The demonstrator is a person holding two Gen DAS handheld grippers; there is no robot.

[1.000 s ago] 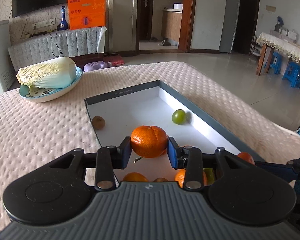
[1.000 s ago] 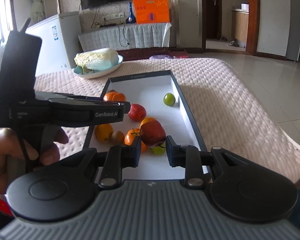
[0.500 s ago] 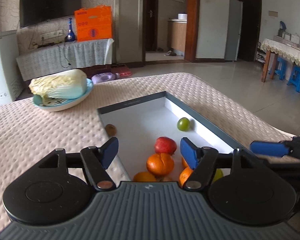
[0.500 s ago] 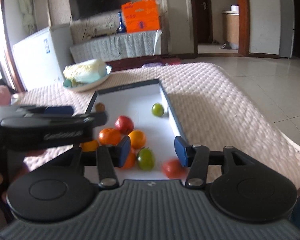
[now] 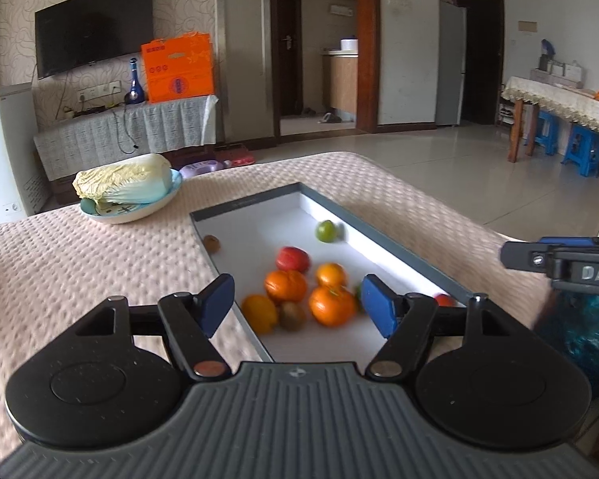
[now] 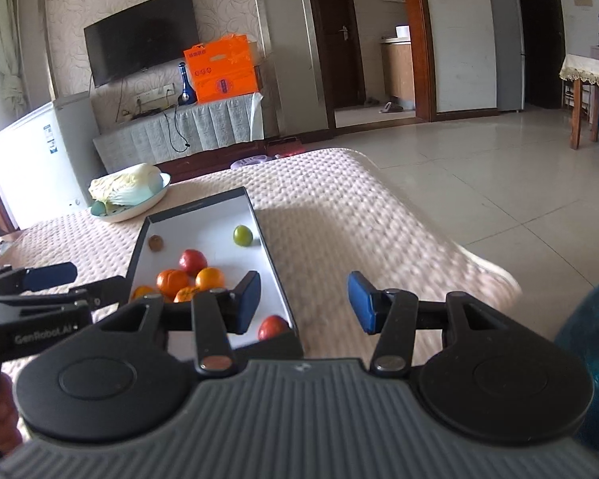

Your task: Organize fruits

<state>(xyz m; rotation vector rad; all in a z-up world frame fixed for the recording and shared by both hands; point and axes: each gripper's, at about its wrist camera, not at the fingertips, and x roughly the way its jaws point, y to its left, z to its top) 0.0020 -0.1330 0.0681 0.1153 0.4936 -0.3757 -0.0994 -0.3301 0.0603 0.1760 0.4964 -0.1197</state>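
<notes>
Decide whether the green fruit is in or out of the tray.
In. The green fruit lies on the tray's white floor near the far right wall, apart from the other fruit.

I'm working in a home's living room: wall-mounted television (image 5: 94, 26), tiled floor (image 5: 479, 167), a kitchen doorway (image 5: 323, 46) and a dining table with blue stools (image 5: 579, 151)

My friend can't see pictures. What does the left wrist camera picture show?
A shallow grey box with a white inside sits on a pink bumpy tablecloth and holds oranges, red and green fruits and brown kiwis. The left gripper, its jaws opening, hangs empty above the near end. A pale cabbage on a light blue plate sits beyond.
</notes>
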